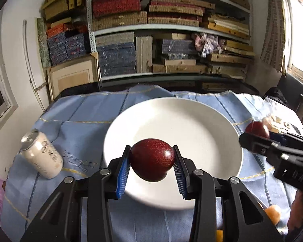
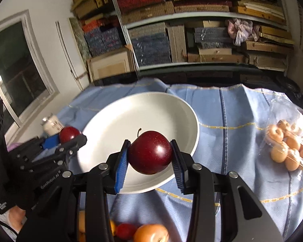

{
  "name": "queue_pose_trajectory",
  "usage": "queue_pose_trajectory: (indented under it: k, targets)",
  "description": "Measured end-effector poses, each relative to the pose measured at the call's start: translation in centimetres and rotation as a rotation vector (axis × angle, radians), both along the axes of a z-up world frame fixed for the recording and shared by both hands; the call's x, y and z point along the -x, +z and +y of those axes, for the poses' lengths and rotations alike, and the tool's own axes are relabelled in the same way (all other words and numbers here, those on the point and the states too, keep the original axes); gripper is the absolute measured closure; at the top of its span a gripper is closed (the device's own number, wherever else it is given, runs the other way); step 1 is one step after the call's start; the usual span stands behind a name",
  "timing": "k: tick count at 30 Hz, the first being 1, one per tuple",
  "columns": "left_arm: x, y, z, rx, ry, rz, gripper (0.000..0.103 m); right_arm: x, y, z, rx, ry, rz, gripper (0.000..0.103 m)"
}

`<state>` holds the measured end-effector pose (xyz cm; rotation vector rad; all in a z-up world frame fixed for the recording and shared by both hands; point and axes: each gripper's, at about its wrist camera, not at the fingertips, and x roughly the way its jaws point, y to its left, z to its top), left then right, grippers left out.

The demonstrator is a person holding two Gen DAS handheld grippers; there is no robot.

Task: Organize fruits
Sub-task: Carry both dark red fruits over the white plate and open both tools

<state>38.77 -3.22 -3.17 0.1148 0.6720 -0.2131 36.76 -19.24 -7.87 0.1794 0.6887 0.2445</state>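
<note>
1. The table [image 1: 86, 119], under a blue cloth, lies ahead of and beneath both claws, carrying everything in play
2. The white plate [image 1: 192, 121] sits just ahead of and below both claws; it is bare, so it looks like the intended collecting spot for the fruit
3. The left claw [image 1: 151, 159] is clamped on a dark red fruit [image 1: 151, 159], its blue pads pressing on either side, holding it up over the plate's near edge, seemingly ready to set it down
4. The right claw [image 2: 150, 155] grips a red apple [image 2: 150, 155] with its stem up, also raised over the plate's near rim; in the left view it comes in from the right
5. A bag of small buns [image 2: 286, 145] lies to the right of the right claw, well apart from the plate
6. A white can [image 1: 42, 155] stands to the left of the left claw, clear of the plate
7. More fruit [image 2: 150, 233], orange and red, waits just below the right claw, probably next to go
</note>
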Motion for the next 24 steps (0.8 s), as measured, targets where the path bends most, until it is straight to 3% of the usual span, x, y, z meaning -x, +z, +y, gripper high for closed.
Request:
queue_pose_trajectory:
  k: [5, 13, 24]
  targets:
    - [-0.9, -0.4, -0.4, -0.011, -0.009, 0.021, 0.062, -1.1, -1.3, 0.2, 0.038, 0.018, 0.032, 0.064]
    - [-3.3, -1.9, -0.2, 0.026, -0.056, 0.146, 0.062, -2.1, -2.8, 1.3, 0.086, 0.055, 0.068, 0.064]
    - [-4.1, -3.4, 0.5, -0.03, -0.084, 0.234, 0.061, -3.1, -3.9, 1.7, 0.122, 0.101, 0.119, 0.064]
